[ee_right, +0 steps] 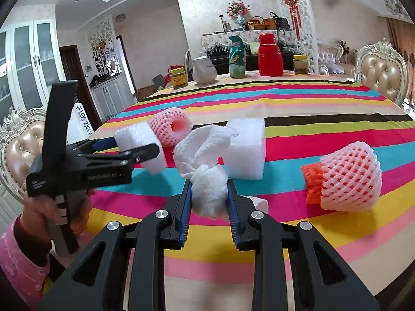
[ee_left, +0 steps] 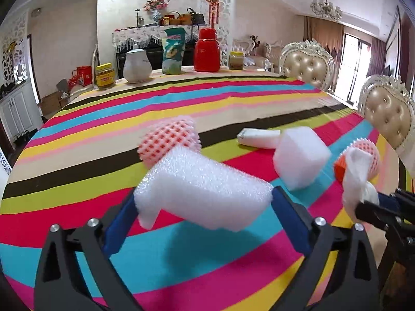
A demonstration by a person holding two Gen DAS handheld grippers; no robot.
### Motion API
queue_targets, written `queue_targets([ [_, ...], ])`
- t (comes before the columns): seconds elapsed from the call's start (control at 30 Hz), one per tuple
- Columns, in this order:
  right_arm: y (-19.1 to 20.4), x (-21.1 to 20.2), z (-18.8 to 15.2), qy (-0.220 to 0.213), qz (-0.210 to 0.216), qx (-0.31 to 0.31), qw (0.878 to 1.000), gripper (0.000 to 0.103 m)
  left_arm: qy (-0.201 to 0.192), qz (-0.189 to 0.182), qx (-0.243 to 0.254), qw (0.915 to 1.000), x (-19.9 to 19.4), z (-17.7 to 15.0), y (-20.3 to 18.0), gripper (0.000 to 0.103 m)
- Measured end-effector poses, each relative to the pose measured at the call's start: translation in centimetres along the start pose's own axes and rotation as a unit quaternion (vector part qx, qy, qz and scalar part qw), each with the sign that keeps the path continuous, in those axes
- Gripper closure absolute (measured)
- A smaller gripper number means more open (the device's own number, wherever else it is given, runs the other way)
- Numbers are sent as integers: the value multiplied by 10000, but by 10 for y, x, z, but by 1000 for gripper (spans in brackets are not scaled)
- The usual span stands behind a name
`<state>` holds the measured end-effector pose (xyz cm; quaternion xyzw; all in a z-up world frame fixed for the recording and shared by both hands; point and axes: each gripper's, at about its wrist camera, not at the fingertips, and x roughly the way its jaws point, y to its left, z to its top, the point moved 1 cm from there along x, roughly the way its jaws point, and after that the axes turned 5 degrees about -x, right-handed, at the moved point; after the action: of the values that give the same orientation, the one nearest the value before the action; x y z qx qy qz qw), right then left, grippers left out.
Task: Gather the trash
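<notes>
While both grippers are loaded, no bin or bag is seen in either view, so the collection is judged to be only partly done. The left gripper (ee_left: 203, 202) is held above the surface (ee_left: 233, 103), and its jaws are clamped on a white foam piece (ee_left: 197, 189) that is lifted clear of the striped cloth. The right gripper (ee_right: 209, 194) is held beside it, and its jaws are pressed together on a crumpled white tissue (ee_right: 207, 181), the loose end of which stands up in front of the camera.

Several items are left on the surface: a white foam block (ee_right: 246, 153) just behind the tissue, a pink foam fruit net (ee_right: 170, 127) further back, a second pink net with an orange end (ee_right: 347, 176) to the right, and a small white carton (ee_left: 259, 137) lying flat beyond the block. These are judged to be trash not yet gathered. The jars, white jug, green packet and red flask (ee_right: 269, 54) at the far edge are not judged to be trash.

Faint embossed lettering is present on the left gripper body in the right wrist view, but it cannot be read. Labels on the yellow-lidded jar (ee_left: 105, 75) and the green packet are too small to be read.
</notes>
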<state>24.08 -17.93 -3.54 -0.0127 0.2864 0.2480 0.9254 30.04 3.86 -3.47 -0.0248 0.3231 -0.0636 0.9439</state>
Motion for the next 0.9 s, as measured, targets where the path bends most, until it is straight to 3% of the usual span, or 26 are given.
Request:
queue_targets([
  [0.27, 0, -3, 2, -57, 9, 28, 10000, 77, 119, 344, -159, 9992, -16, -4, 3, 5],
  [0.57, -6, -5, -2, -30, 20, 73, 10000, 77, 276, 105, -490, 9984, -55, -42, 14, 5],
  [0.8, -3, -26, 4, -160, 13, 45, 9999, 77, 708, 106, -456, 9964, -35, -55, -6, 5],
  [0.9, -2, -42, 4, -213, -100, -69, 9997, 77, 815, 153, -875, 9927, -28, -54, -4, 5],
])
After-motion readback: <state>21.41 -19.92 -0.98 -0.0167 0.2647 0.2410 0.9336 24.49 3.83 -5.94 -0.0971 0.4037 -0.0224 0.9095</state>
